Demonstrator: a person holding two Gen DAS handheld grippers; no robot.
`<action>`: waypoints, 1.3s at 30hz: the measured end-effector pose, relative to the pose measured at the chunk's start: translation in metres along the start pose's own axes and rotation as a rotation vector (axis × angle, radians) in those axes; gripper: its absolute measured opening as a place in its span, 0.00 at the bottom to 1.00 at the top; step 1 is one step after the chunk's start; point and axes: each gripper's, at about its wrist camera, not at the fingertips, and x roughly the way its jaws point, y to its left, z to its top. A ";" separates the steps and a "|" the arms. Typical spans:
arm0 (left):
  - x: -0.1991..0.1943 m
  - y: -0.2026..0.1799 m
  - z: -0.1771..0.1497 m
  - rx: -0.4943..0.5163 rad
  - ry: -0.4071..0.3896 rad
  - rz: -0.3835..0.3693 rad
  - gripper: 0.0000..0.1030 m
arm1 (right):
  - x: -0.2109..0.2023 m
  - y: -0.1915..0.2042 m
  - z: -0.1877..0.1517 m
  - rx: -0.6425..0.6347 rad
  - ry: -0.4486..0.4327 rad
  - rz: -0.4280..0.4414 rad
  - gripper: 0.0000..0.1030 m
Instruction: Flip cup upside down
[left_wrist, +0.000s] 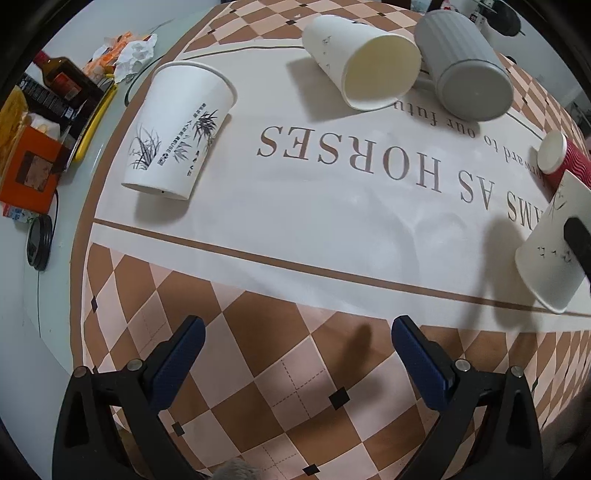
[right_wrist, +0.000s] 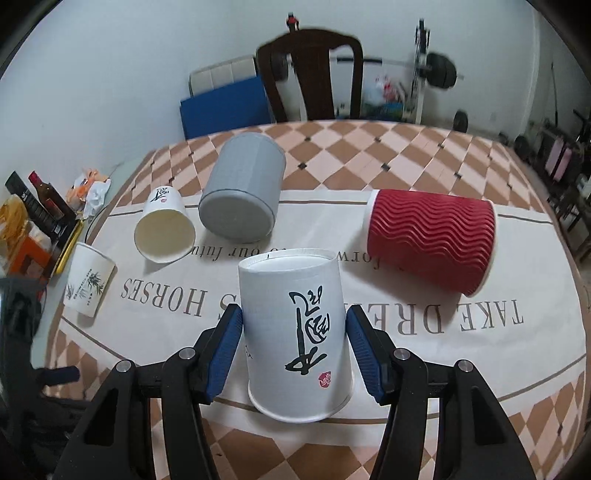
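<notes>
A white paper cup with black calligraphy stands upside down, rim on the cloth, between the fingers of my right gripper. The blue pads sit just beside its wall; I cannot tell whether they touch it. The same cup shows in the left wrist view at the far right, with a right finger against it. My left gripper is open and empty above the checkered cloth near the table's front.
A white bamboo-print cup stands upright at the left. A plain white cup, a grey ribbed cup and a red wavy cup lie on their sides. Bottles and boxes crowd the left edge.
</notes>
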 end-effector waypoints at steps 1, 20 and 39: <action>0.000 -0.001 -0.001 0.012 -0.002 0.000 1.00 | -0.003 0.003 -0.006 -0.017 -0.020 -0.007 0.59; -0.067 -0.022 -0.047 0.142 -0.131 -0.030 1.00 | -0.055 0.000 -0.049 0.074 0.099 -0.155 0.93; -0.294 -0.005 -0.121 0.213 -0.412 -0.169 1.00 | -0.331 0.017 -0.028 0.125 0.014 -0.322 0.99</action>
